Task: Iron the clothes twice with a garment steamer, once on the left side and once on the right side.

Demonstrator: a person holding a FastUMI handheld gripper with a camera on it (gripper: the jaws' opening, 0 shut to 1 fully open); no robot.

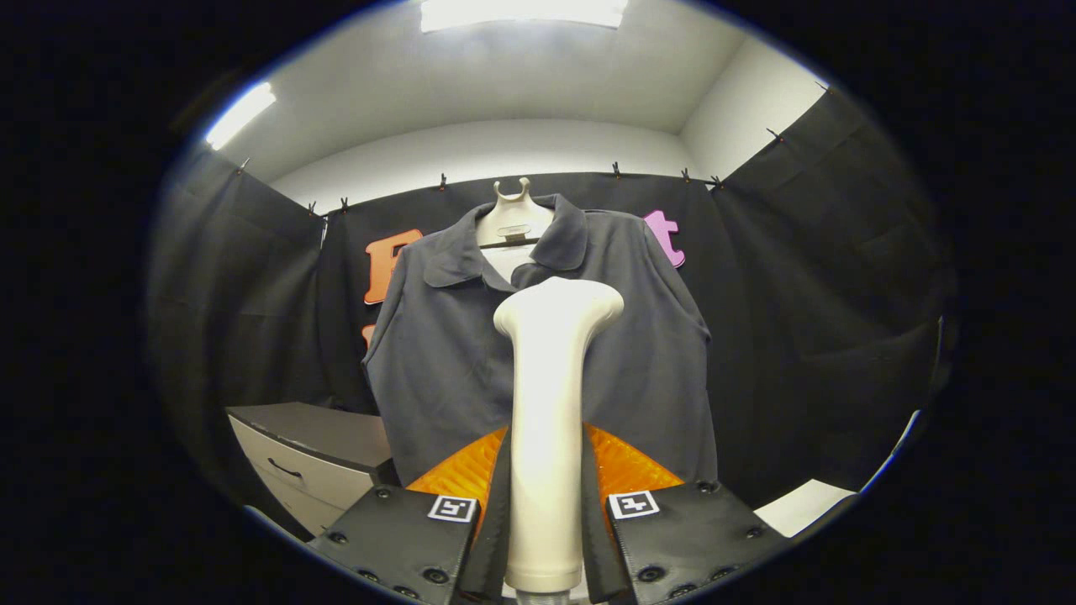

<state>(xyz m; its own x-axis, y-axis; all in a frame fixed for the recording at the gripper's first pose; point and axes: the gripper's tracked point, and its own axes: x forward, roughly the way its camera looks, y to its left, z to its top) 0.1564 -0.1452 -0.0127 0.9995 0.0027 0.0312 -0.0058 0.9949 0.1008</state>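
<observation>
Black cloth walls the booth, with a drawer cabinet (315,458) at lower left. At centre frame, a dark collared shirt (471,353) hangs on a white hanger (514,210). The gripper (545,512) fingers clamp the white garment steamer (551,420) handle, its head upright before the shirt's chest.

Smooth glossy plastic steamer (551,403), matt cloth shirt (445,353)

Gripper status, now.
Gripper: shut on the garment steamer, both fingers pressing its handle, its head up in front of the hanging shirt.
</observation>
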